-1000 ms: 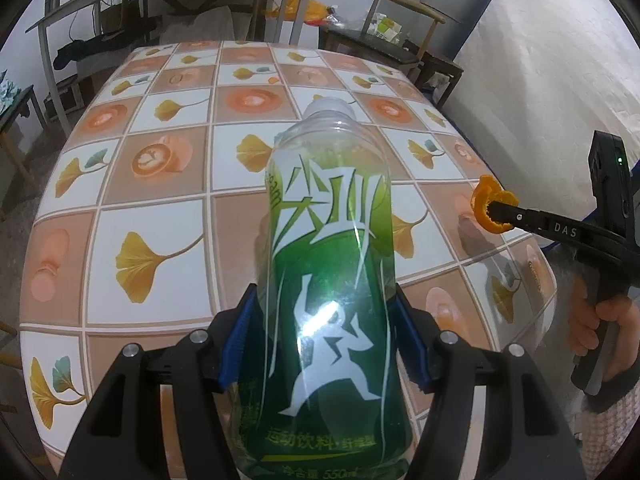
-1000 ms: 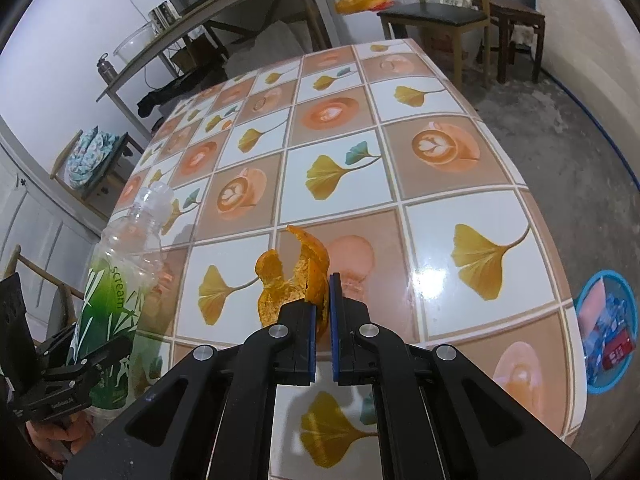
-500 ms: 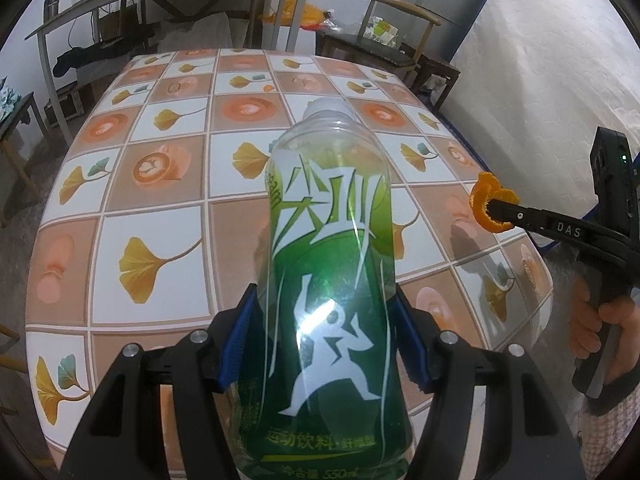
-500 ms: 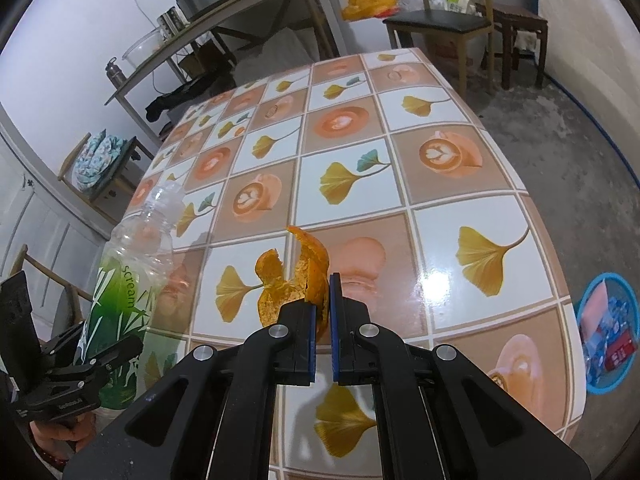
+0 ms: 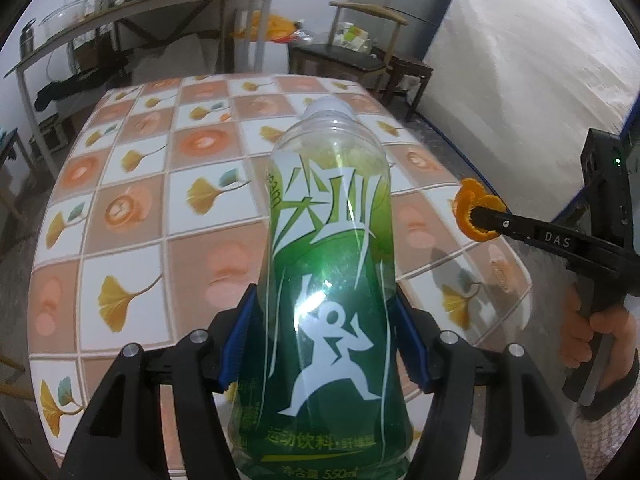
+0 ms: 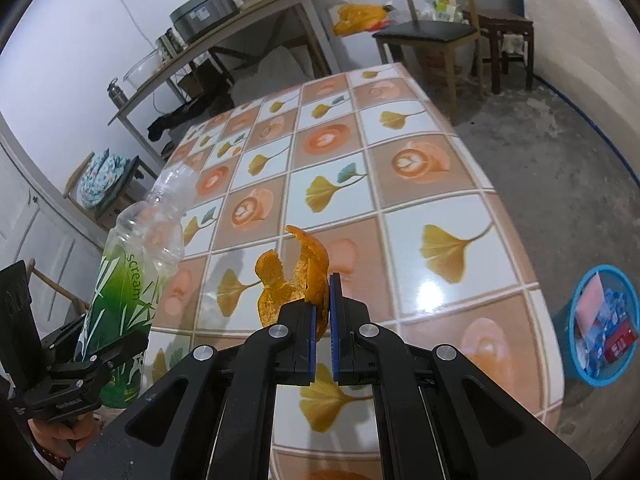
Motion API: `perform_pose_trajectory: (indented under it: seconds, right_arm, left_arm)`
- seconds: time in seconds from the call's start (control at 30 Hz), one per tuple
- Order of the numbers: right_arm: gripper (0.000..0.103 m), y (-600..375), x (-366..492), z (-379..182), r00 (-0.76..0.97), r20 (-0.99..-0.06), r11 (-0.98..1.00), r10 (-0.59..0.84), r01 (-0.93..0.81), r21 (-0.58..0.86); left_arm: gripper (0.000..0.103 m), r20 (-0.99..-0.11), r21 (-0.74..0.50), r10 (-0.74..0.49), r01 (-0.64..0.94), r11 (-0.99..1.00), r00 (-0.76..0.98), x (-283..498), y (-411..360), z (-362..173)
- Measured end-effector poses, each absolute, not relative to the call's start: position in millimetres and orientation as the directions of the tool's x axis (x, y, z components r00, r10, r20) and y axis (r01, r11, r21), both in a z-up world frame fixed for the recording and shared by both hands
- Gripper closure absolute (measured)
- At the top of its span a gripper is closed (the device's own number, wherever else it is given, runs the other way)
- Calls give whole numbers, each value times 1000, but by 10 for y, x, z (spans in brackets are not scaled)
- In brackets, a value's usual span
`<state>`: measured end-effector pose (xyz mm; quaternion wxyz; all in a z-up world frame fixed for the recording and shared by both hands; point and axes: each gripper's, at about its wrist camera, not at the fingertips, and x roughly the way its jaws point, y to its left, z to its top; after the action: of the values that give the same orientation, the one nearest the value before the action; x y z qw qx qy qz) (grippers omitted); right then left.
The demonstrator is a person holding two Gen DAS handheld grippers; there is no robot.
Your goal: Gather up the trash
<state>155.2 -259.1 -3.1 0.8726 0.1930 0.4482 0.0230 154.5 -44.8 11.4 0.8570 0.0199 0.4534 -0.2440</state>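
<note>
The left hand-held gripper (image 5: 326, 344) is clamped around the lower body of a clear plastic drink bottle with a green and white printed label (image 5: 328, 280), its blue-padded fingers (image 5: 240, 344) pressing on both sides of the label. The bottle is lifted clear of the bench (image 5: 132, 208), which is covered in a glossy cloth of white and orange squares printed with ginkgo leaves and coffee cups. In the right wrist view the same bottle (image 6: 132, 276) leans with its open, capless neck tilted toward the bench, at the near left edge. The right hand-held gripper (image 6: 322, 320) is nearly closed on a curled piece of orange fruit peel (image 6: 294, 276), which sticks up and to the left from between the narrow blue pads (image 6: 335, 320), held above the bench (image 6: 440, 184). From the left wrist view the peel (image 5: 470, 214) shows at the tip of the right hand-held gripper (image 5: 480, 218), over the right edge of the bench. On the concrete floor (image 6: 560, 160) to the right of the bench stands a round blue plastic bin (image 6: 600, 376) holding wrappers and packets. A wooden chair with a black seat (image 6: 432, 32) stands beyond the far end of the bench.
</note>
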Motion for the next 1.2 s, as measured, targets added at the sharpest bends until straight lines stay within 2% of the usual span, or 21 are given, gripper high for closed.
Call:
perform_pose_trajectory:
  seconds: [0.67, 1.2]
  right_arm:
    - [99, -3700, 694, 55, 693, -715, 849, 91, 321, 420]
    - [99, -4658, -357, -324, 645, -759, 691, -86, 588, 421]
  left_arm:
    - [41, -760, -88, -490, 679, 729, 427, 1286, -1921, 428]
    - [41, -795, -107, -558, 850, 516, 238, 925, -3288, 231]
